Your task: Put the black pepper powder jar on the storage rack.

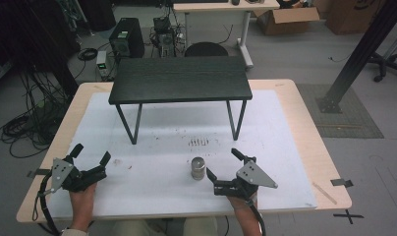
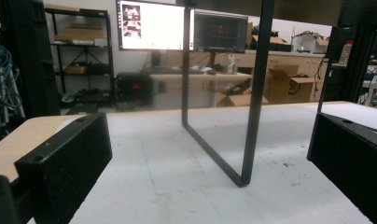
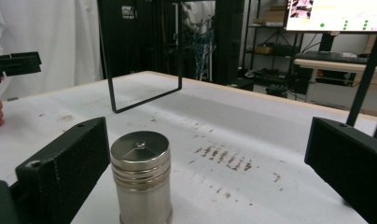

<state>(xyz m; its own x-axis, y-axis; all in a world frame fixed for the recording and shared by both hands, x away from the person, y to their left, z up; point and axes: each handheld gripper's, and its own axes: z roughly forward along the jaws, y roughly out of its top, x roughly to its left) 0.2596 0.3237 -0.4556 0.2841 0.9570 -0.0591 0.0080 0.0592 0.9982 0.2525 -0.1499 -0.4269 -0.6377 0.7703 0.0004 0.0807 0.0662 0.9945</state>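
Where the listing begins with the largest item, it is the light wooden desk, rectangular, its top covered almost edge to edge by a white, scuffed sheet.

Next: a black rectangular low table with thin black metal legs, standing on the sheet toward the far edge of the desk, midway between the left and right edges. One of its looped leg frames rises straight ahead in the left gripper view.

Next: the left gripper, black with a grey three-cornered plate, held in the person's hand near the near left corner of the desk. Its jaws stand wide apart and hold nothing; bare sheet lies between them in the left gripper view.

Next: the right gripper, same build, held in the other hand near the near edge, right of centre. Jaws wide apart, nothing clasped.

Next: a small silver metal cylinder with a ribbed band and a flat lid bearing a centre knob, standing upright on the sheet near the near edge, about midway along it. It lies just beside the right gripper's left jaw, close to its inner face in the right gripper view, and well apart from the other jaw.

Last: a patch of dark brown scuff marks on the sheet, between the cylinder and the low table.
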